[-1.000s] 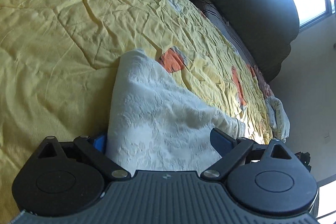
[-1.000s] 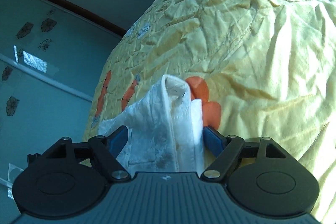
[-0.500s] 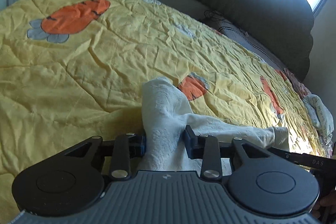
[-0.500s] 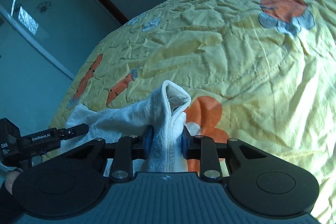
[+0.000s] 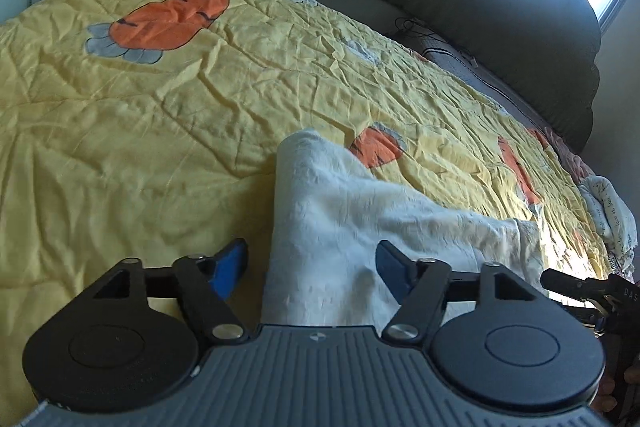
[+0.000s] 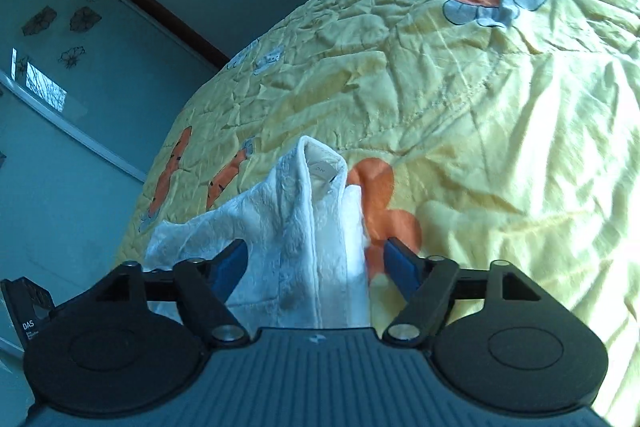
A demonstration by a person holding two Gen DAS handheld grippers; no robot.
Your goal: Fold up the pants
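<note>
A: Where do we stand with the pants (image 5: 344, 227)?

B: They lie on the yellow carrot-print bedspread (image 5: 140, 131), bunched into a ridge between our 2 tools. We count no flat, finished fold yet, so most of the work looks to be ahead of us.

A: And the tongs?

B: The left gripper (image 5: 310, 265) has just been opening; its blue pads (image 5: 230, 263) stand apart, the white cloth runs up between them, and the left pad is clear of it. The right gripper (image 6: 316, 263) has also just been opening, and the waistband end (image 6: 320, 167) with its small label rises between its pads without being pinched.

A: What can't we make out?

B: Each gripper body hides the cloth nearest to us, so we cannot tell how the lower part lies. The right pad on the left tool may be brushing the fabric. The middle of the pants falls outside both views, and the other tool (image 5: 592, 287) is cut off at the edge.
</note>
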